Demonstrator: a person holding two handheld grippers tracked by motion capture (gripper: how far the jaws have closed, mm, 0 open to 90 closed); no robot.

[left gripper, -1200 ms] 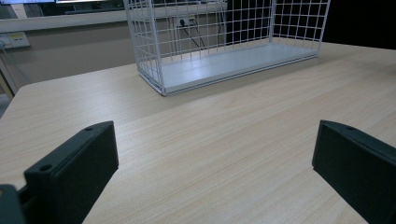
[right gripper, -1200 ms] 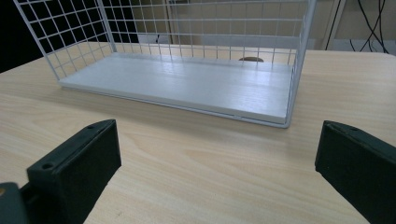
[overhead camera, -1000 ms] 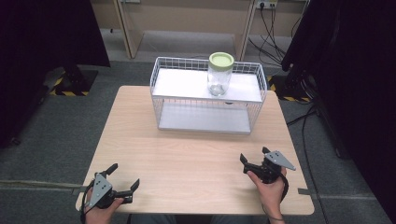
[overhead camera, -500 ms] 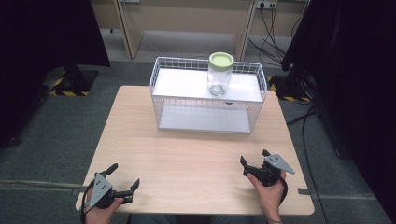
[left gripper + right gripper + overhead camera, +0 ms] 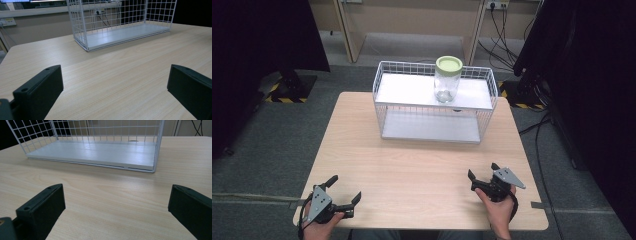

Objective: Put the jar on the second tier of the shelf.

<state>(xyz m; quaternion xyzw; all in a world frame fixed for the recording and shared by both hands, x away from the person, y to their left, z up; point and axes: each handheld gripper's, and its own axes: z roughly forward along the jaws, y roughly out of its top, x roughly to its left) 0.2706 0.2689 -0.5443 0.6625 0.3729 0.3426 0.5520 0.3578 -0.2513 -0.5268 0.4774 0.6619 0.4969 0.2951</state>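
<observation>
Both tongs [image 5: 344,189] [image 5: 483,173] spread, near edge; jar [image 5: 447,79] well apart (atop rack [image 5: 432,132]).

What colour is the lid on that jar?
Pale green lid, clearest in the high view.

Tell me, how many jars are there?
1. The jar, with a green lid, stands on the top shelf of the wire rack at the table's far side. None seem hidden.

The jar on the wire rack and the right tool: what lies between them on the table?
Only bare wooden table lies between the right tool and the wire rack holding the jar, as the high view shows.
</observation>
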